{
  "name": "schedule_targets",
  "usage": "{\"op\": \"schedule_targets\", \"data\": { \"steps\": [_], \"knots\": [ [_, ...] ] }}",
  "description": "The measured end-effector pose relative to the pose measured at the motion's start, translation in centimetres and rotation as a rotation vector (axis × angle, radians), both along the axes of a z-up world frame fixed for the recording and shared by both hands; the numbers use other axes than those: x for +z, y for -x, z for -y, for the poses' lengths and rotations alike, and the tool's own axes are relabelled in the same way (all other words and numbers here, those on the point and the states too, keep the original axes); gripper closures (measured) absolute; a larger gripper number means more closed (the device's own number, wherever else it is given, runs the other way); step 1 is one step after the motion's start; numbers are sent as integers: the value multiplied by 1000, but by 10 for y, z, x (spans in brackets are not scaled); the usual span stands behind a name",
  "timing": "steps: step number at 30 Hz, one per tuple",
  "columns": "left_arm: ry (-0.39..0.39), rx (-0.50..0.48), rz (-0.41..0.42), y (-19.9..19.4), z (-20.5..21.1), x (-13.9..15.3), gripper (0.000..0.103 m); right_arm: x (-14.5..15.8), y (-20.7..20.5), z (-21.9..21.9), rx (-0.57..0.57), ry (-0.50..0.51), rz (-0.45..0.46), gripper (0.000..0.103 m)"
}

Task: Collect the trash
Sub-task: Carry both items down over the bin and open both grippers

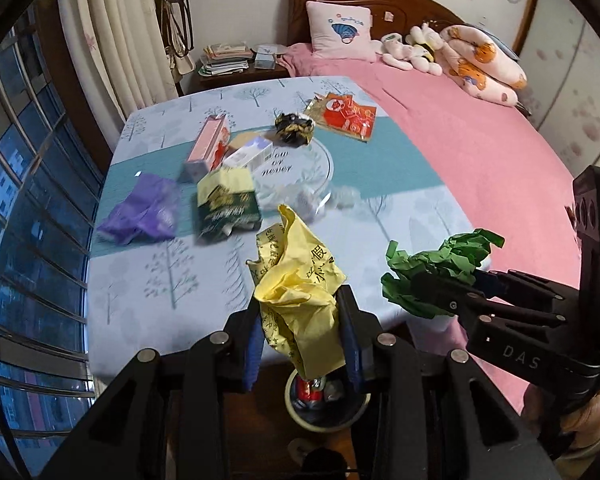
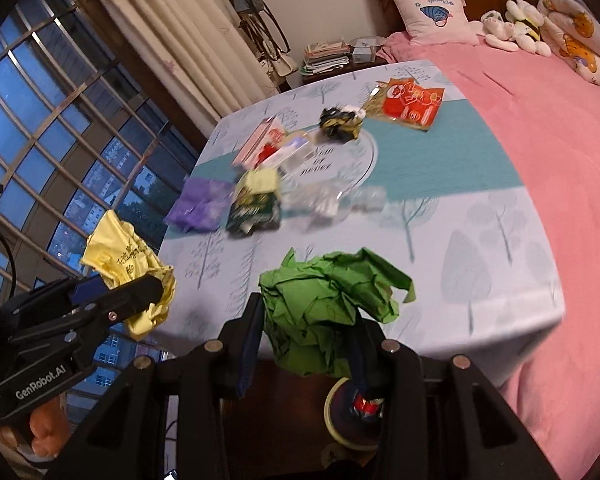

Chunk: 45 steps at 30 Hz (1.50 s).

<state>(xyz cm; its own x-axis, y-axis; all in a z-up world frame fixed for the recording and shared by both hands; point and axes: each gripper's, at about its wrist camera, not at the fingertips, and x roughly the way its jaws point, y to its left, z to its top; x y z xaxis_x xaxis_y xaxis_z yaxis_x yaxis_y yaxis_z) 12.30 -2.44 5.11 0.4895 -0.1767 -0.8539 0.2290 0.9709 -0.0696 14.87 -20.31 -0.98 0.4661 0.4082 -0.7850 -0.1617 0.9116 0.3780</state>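
My left gripper (image 1: 300, 312) is shut on a crumpled yellow paper (image 1: 296, 280), held above a round trash bin (image 1: 324, 412) on the floor; the paper also shows in the right wrist view (image 2: 124, 264). My right gripper (image 2: 308, 332) is shut on a crumpled green paper (image 2: 324, 300), also seen in the left wrist view (image 1: 440, 268), above the same bin (image 2: 352, 412). On the table (image 1: 148, 272) lie a purple wrapper (image 1: 144, 208), a green-yellow packet (image 1: 228, 204), a pink box (image 1: 208, 148), a black-gold wrapper (image 1: 294, 128) and a red packet (image 1: 348, 114).
A pink bed (image 1: 460, 148) with pillows and plush toys lies to the right. A window with bars (image 1: 28, 200) and curtains stand to the left. A nightstand (image 1: 228, 64) with papers is at the back. The bin holds a red can (image 1: 310, 392).
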Motion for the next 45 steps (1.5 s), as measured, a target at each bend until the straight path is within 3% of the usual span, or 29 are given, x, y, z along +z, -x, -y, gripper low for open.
{"op": "schedule_targets", "data": {
  "steps": [10, 17, 23, 33, 39, 42, 44, 45],
  "knots": [
    [59, -37, -75, 38, -21, -33, 71, -18, 59, -29, 22, 94, -59, 65],
    [29, -89, -144, 53, 1, -85, 71, -65, 78, -26, 23, 137, -171, 65],
    [12, -90, -286, 60, 13, -165, 71, -136, 83, -25, 30, 142, -271, 65],
    [2, 2, -507, 66, 19, -348, 71, -316, 86, -27, 62, 174, -426, 65],
    [0, 45, -561, 67, 20, -437, 69, -407, 88, -30, 67, 168, -489, 64],
    [-6, 55, -558, 67, 17, -464, 65, -437, 86, -32, 76, 153, -493, 63],
    [-14, 65, -563, 66, 16, -477, 56, -452, 83, -31, 82, 144, -499, 62],
    [-21, 74, -566, 67, 11, -481, 45, -458, 83, -31, 81, 142, -505, 62]
  ]
}}
